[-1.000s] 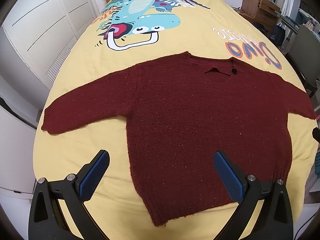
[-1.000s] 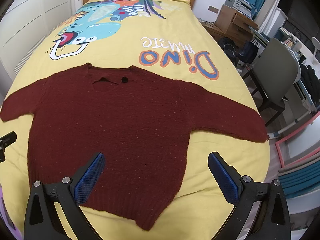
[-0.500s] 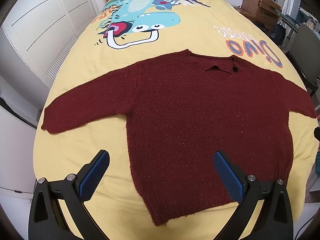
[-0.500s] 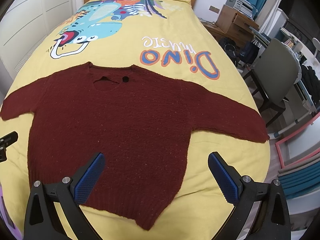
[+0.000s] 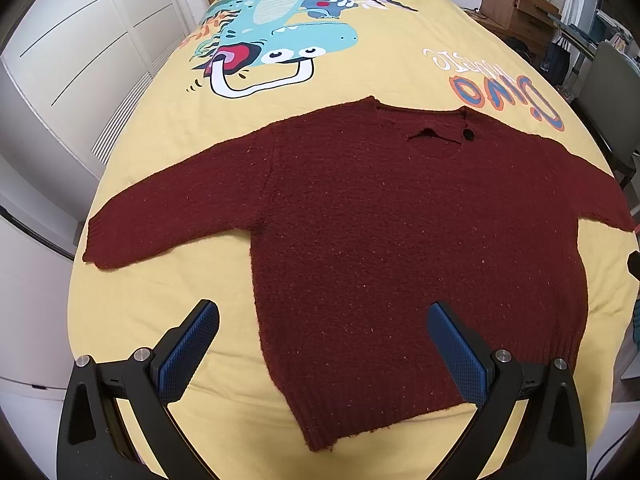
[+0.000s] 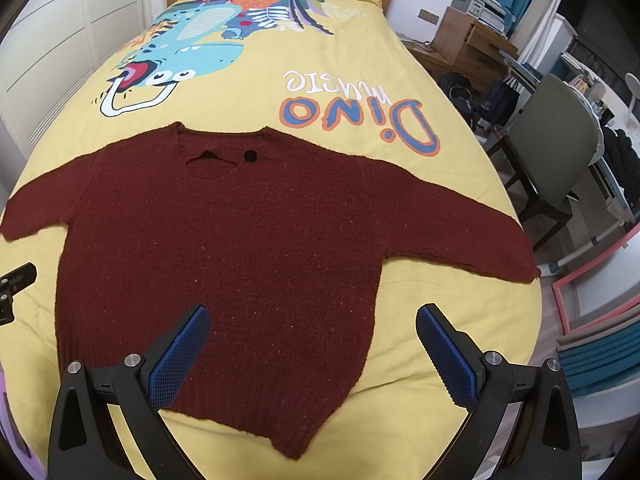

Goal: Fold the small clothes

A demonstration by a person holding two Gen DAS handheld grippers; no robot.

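almost nothing has changed across the last second: the yellow bedspread (image 5: 168,160) fills both views as before, and the dark red sweater (image 5: 400,240) lies on it in the same place, spread flat with both sleeves out. only a faint drift of the left wrist view shows. that suggests folding has not begun, and the person is probably lining up for a first grab.

in the left wrist view the sweater covers the centre and right of the frame, its left sleeve (image 5: 172,216) reaching to the middle left. the left gripper (image 5: 322,350) hovers at the bottom with its blue pads spread wide and nothing between them; the lower left hem corner sits in the gap, below the fingers (contact cannot be told).

in the right wrist view the sweater (image 6: 240,248) fills the centre and left, its right sleeve (image 6: 460,236) running to the middle right. the right gripper (image 6: 312,350) is likewise parted and empty, straddling the sweater's lower right side edge.
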